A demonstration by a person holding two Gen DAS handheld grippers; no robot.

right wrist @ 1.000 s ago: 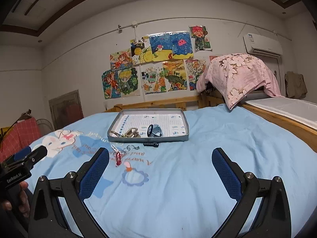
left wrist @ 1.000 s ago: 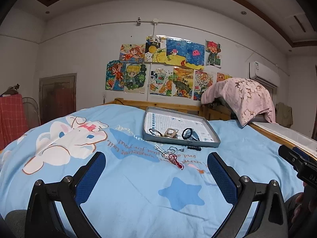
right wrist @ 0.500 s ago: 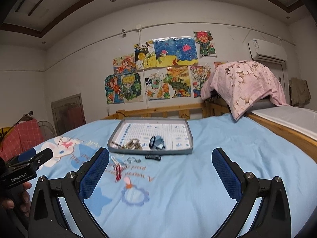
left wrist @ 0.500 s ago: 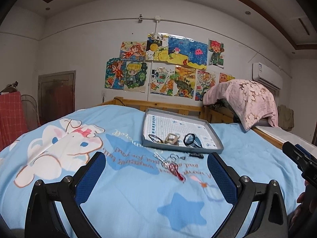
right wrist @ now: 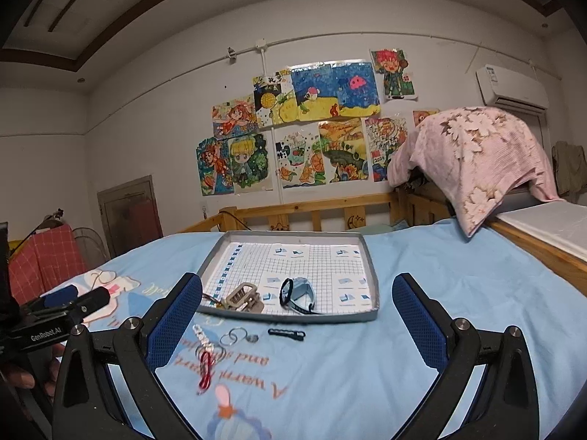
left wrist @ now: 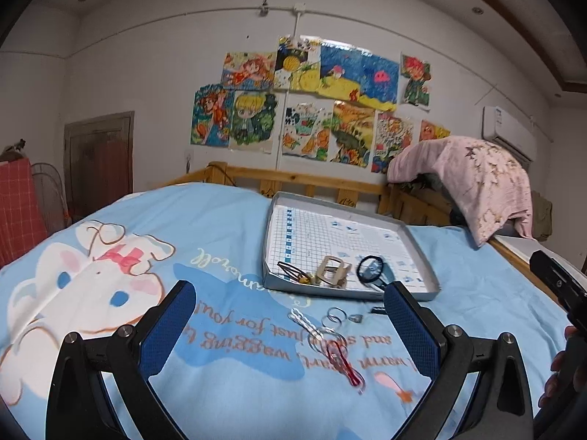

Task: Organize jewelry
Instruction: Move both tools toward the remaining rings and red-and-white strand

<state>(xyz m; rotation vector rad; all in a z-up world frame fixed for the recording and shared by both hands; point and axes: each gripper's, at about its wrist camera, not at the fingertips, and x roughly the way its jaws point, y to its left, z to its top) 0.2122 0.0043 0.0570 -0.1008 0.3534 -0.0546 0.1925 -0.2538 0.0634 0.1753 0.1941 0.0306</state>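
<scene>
A grey tray (left wrist: 411,295) (right wrist: 370,267) with a grid-paper bottom lies on the blue bed. In it are a beige hair claw (left wrist: 332,273) (right wrist: 244,297), a black hair tie ring (left wrist: 370,269) (right wrist: 288,289) and a dark clip (left wrist: 288,268). Loose on the sheet before the tray lie a white chain (left wrist: 304,321) (right wrist: 203,337), silver rings (left wrist: 335,315) (right wrist: 234,334), a red piece (left wrist: 346,365) (right wrist: 205,370), a small ring (right wrist: 252,337) and a black hair clip (right wrist: 286,334). My left gripper (left wrist: 290,330) is open above the loose pieces. My right gripper (right wrist: 297,319) is open, near the tray's front edge.
The bed sheet (left wrist: 220,396) has cartoon prints. A wooden rail (right wrist: 312,209) runs behind the tray. A pink pillow (right wrist: 473,157) sits at the back right on a wooden ledge (right wrist: 543,249). Each gripper shows at the edge of the other's view.
Both grippers have moved forward toward the tray and loose jewelry, which now appear larger and closer. Both stay open and empty.
</scene>
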